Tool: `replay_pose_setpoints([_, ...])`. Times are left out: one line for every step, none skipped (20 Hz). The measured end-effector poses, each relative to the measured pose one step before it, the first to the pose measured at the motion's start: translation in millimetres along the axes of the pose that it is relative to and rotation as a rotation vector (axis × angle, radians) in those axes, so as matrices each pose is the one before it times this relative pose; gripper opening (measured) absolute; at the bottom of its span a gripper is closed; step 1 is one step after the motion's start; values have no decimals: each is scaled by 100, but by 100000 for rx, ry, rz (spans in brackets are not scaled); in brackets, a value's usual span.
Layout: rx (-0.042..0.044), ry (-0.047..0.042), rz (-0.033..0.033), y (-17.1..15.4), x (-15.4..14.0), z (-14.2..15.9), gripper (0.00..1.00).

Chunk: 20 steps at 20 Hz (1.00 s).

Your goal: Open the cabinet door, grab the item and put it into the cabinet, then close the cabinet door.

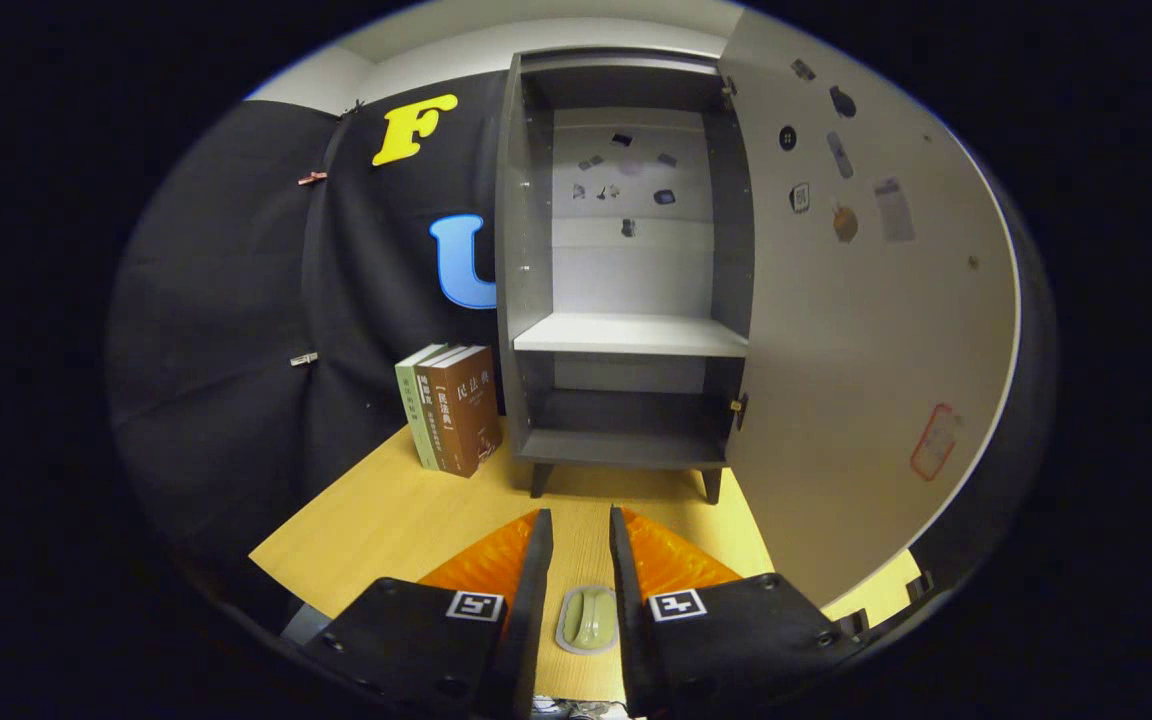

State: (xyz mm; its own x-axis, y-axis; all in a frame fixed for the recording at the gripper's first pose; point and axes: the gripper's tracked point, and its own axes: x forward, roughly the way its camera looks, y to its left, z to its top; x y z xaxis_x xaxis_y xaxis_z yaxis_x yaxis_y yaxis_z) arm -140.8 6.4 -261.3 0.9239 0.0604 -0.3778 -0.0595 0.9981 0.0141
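Observation:
The dark grey cabinet (526, 250) stands on short legs at the far end of the wooden table (386, 520). Its door (866, 330) is swung wide open to the right. Inside, a pale shelf (631, 335) divides an upper space from a lower compartment (626, 415); both hold nothing. My gripper (579, 512) points at the cabinet with its fingers a narrow gap apart. A small pale green item on a grey base (588, 620) lies on the table between the fingers, far back near their roots. It sits close to the right finger, with a gap to the left one.
Three upright books (451, 408) lean against the cabinet's left side. The open door walls off the table's right side. Small stickers dot the door's inner face and the cabinet's back panel. Black cloth hangs behind and to the left.

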Motion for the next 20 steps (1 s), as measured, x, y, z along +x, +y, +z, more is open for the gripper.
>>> replay_pose_setpoints([-696,3469,-764,-360,679,-1134,39])
replay_pose_setpoints([-410,1876,659,-178,589,-756,48])
replay_pose_setpoints([235,1696,430,-126,661,-723,56])
replay_pose_setpoints([734,2790,434,-60,777,-1007,57])
replay_pose_setpoints([652,2507,225,-78,773,-848,57])
replay_pose_setpoints([673,2589,-381,-247,798,-1020,57])
replay_pose_setpoints([1040,2988,-349,-191,744,-1058,58])
replay_pose_setpoints([1302,2906,-297,-193,753,-1041,59])
replay_pose_setpoints([1644,3024,75,-23,708,-1058,59])
replay_pose_setpoints([1463,3074,-304,-157,887,-1086,59])
replay_pose_setpoints([777,2928,-463,-227,616,-1075,59])
replay_pose_setpoints([88,2977,-564,-205,886,-1058,59])
replay_pose_setpoints([-133,2232,-305,-58,467,-734,59])
replay_pose_setpoints([-205,2244,137,-3,708,-870,59])
replay_pose_setpoints([-444,2455,155,54,705,-712,59])
replay_pose_setpoints([-462,2012,57,37,768,-631,59])
replay_pose_setpoints([-257,1843,179,40,626,-562,59])
replay_pose_setpoints([-9,1602,232,82,598,-479,59])
replay_pose_setpoints([-149,1550,201,56,570,-598,59])
replay_pose_setpoints([-415,1581,-355,-46,521,-425,59])
